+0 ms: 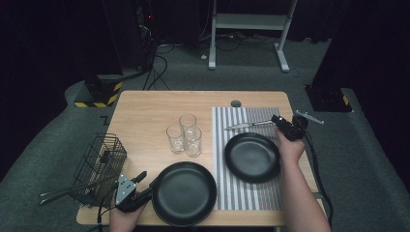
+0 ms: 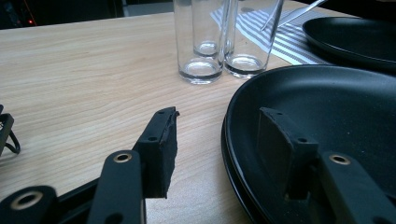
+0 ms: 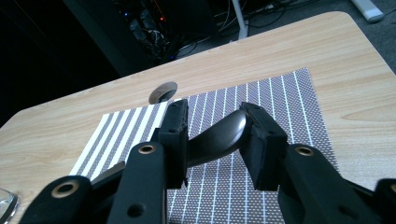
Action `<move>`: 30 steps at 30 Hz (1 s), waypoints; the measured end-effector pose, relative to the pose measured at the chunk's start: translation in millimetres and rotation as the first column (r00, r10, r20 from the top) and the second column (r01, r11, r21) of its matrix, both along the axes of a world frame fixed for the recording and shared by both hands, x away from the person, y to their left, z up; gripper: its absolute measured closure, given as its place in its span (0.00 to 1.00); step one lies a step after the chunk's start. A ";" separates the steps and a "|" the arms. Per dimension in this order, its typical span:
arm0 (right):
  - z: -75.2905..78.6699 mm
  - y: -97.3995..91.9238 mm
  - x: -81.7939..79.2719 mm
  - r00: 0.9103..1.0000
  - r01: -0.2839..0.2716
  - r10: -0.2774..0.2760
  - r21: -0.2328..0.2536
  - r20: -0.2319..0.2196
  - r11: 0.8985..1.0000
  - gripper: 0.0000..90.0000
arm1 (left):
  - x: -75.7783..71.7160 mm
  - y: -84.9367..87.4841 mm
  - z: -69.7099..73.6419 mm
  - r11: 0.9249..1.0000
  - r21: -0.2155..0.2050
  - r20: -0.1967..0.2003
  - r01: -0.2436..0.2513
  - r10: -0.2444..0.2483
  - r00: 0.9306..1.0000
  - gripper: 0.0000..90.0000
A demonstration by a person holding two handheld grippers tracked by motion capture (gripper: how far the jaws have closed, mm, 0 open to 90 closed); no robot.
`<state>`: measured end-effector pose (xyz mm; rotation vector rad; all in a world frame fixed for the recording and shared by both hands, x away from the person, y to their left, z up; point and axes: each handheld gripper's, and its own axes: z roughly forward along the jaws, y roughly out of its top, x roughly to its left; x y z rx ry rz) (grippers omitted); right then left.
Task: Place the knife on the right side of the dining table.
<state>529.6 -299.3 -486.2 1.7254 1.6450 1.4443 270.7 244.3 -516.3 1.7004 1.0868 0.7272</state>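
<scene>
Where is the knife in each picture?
High view: the knife is over the far end of the striped placemat, just past the black plate on the right.
Left gripper view: its shiny blade is at the top right, behind the glasses.
Right gripper view: its dark handle is in the middle, between the fingers of the right gripper.
Shared landmark: the striped placemat, under the knife in all three views.

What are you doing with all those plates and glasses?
A person is setting the table with a gripper in each hand. The right gripper has a knife by its black handle between its jaws, over the striped mat behind one black plate. The left gripper is open around the rim of the other plate. Three glasses stand in the middle, and a wire basket sits at the left.
</scene>
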 end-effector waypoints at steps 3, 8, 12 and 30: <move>-1.0 -0.6 0.7 1.000 0.002 -0.002 -0.002 -0.003 1.000 0.70 | 0.1 0.6 -0.4 1.000 -0.003 -0.003 -0.001 0.001 1.000 0.53; -3.9 -2.8 2.1 1.000 0.004 -0.004 0.010 -0.021 1.000 0.70 | 0.4 0.2 -1.1 1.000 -0.009 -0.004 0.002 -0.002 1.000 0.53; -5.6 -3.4 3.2 1.000 0.008 -0.008 0.010 -0.029 1.000 0.69 | 0.8 0.9 -1.4 1.000 -0.010 -0.006 0.003 -0.003 1.000 0.53; -13.0 -6.0 6.9 0.998 0.015 -0.016 -0.011 -0.066 1.000 0.66 | 1.1 2.5 -2.5 1.000 -0.023 -0.023 0.010 -0.011 1.000 0.53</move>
